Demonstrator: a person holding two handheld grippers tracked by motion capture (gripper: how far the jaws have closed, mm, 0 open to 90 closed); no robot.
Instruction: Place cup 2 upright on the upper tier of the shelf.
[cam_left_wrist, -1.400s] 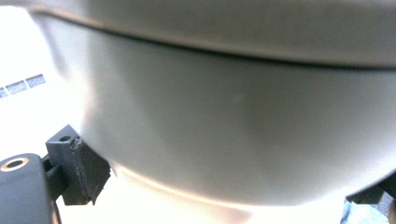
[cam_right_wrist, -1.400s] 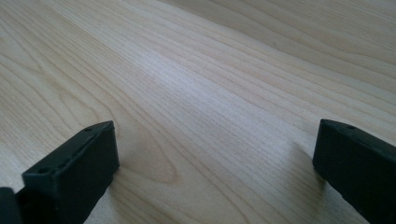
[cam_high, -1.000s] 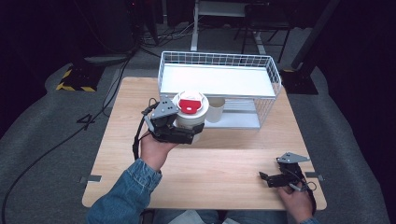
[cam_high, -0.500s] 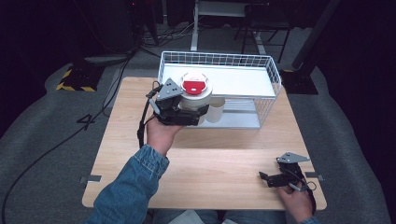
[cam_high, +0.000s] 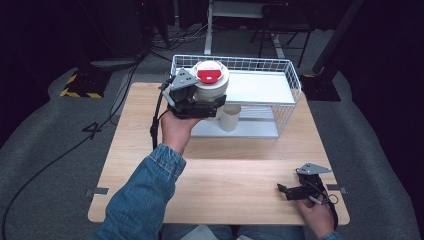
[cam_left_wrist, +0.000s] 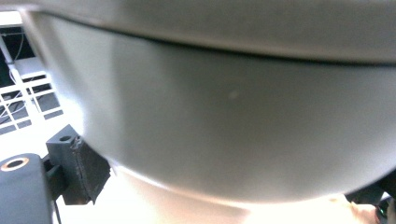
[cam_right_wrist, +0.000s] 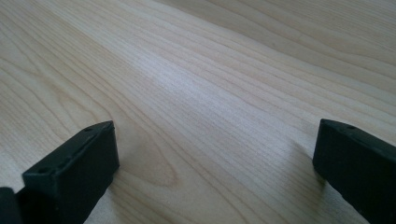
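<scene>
I have the left gripper (cam_high: 207, 102) clamped around a white tub (cam_high: 212, 87) with a red-and-white lid, its jaws pinching the tub's lower body from both sides. The tub is lifted off the table (cam_high: 240, 165) and hangs at the near-left corner of the wire basket (cam_high: 287, 82), level with the basket's rim or a little above it. In the left gripper view the tub's pale wall (cam_left_wrist: 224, 116) sits right against the lens, with one black pad (cam_left_wrist: 86, 168) pressed to its left flank, so I judge the grip firm.

As I read it, the pick-up is done and the carry is well along; what is left is to bring the tub over the rim, lower it onto the white shelf (cam_high: 260, 87) inside the basket, and let go.

Just beside the basket's near edge, directly below the tub, stands a small beige cup (cam_high: 230, 119). It looks to be under the shelf rather than on it, though from this angle I cannot be sure. The near wire rim is what the tub must clear, and the cup is close enough beneath to be knocked if I come in low.

The right gripper (cam_high: 300, 190) rests on the table well away from the basket, toward the near-right corner, jaws spread wide with nothing but bare wood (cam_right_wrist: 210, 93) between them.
</scene>
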